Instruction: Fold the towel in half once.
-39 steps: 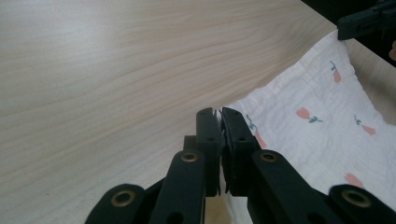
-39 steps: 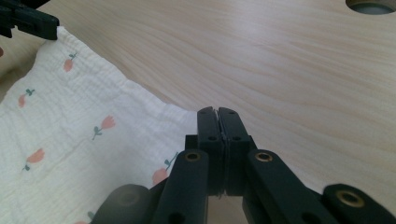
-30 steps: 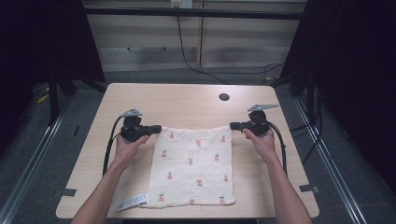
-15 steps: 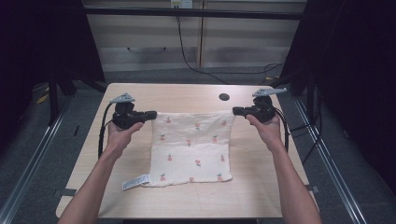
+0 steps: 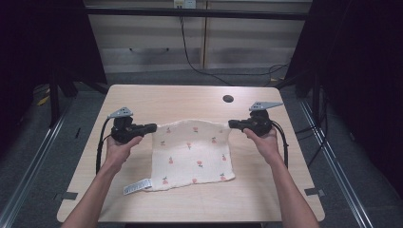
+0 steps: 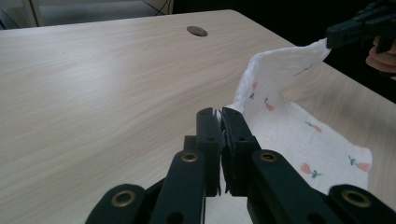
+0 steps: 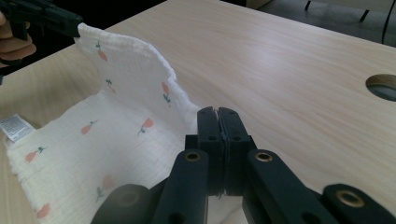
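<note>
I have raised the far edge of the cloth [image 5: 192,154] off the table [image 5: 157,97] since a second ago, its near part lying flat. My left gripper [image 5: 151,127] and right gripper [image 5: 231,124] are each clamped tight on a far corner, hiding it. A white label [image 5: 137,186] sticks out at the near left, and a round hole [image 5: 228,99] lies far right.

Your table [image 5: 142,102] is a pale wood-grain top with rounded corners and a round cable hole [image 5: 228,99] near its far edge, right of centre. The cloth [image 5: 192,156], white with small red flowers, lies on it with the near part flat on the wood and the far edge lifted clear. A white care label [image 5: 137,186] at the cloth's near left corner rests on the tabletop.
</note>
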### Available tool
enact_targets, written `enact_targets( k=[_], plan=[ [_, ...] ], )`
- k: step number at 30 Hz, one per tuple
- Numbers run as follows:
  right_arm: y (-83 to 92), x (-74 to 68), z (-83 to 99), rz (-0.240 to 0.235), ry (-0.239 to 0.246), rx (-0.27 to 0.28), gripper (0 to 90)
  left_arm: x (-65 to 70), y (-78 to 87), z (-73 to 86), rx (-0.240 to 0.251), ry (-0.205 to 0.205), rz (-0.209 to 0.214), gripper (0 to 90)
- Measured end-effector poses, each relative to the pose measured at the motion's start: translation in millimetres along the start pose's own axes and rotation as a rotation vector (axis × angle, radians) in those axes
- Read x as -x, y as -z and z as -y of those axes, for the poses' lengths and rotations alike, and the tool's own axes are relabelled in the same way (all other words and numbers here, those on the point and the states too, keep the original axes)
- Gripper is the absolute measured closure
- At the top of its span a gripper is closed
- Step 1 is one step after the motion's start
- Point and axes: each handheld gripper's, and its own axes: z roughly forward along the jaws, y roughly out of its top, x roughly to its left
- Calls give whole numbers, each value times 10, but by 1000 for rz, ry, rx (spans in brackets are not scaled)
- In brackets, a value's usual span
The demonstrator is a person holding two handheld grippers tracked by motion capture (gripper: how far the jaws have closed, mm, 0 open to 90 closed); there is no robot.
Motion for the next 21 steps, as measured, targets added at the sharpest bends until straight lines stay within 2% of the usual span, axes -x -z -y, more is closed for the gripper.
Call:
enact_targets(
  k=[4,11,14,18,21],
  plan=[
    [51,-55,101,-8,1,3,890,89,90,42,11,-6,3,867],
    [130,-124,267,-17,1,10,890,312,229,167,38,-22,47,867],
    [169,-143,307,-19,-8,33,890,353,266,194,36,-34,39,866],
    [214,-202,388,-26,-9,35,890,364,339,283,35,-17,32,867],
    [241,-232,451,-25,-14,31,890,423,362,369,26,-10,25,868]
  ],
)
